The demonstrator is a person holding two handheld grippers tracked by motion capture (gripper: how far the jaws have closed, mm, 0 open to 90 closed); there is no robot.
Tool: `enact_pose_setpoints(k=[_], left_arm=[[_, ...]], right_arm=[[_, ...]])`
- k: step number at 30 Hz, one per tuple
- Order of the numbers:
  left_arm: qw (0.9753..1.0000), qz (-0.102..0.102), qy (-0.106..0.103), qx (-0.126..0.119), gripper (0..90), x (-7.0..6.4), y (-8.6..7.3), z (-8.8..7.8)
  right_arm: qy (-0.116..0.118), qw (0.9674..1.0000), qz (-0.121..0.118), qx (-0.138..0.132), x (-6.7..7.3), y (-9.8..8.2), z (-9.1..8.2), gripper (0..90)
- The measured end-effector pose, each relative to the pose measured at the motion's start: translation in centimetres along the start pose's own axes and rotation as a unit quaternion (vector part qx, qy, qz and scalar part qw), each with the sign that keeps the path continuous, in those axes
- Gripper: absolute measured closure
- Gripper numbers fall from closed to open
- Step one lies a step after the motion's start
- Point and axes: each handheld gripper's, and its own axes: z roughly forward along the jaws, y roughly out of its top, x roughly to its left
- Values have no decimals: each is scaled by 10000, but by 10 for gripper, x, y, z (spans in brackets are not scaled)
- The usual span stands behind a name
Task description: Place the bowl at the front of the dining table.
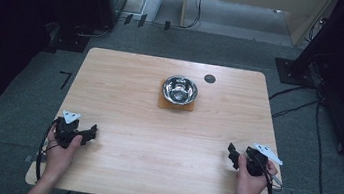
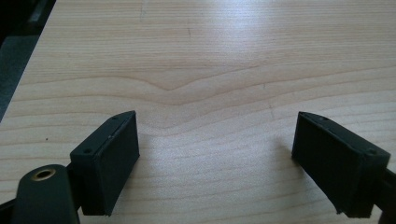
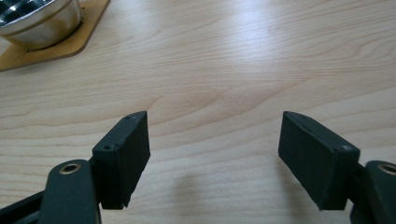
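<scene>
Steel bowl on its coaster, upper centre of the high view, looks light, rigid and slippery, best pinched at the rim; left gripper and right gripper gape empty.

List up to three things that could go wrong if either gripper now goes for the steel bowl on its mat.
1. The steel bowl is round and shiny, so open jaws may slip off its rim.
2. It rests on a thin mat; a nudge could slide both across the table.
3. The left gripper and right gripper both sit far from it; reaching together risks a collision.
</scene>
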Motion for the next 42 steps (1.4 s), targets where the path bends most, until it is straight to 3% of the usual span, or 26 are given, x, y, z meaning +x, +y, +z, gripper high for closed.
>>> enact_pose_setpoints(k=[17,38,42], left_arm=[[10000,-2,1,-1,146,0,0,0],[10000,-2,1,-1,146,0,0,0],[10000,2,2,-1,146,0,0,0]], right_arm=[[-223,9997,137,-32,-28,-9,-24,253],[-601,9982,64,4,-59,-18,-43,248],[-670,9977,48,118,-62,-18,-45,235]])
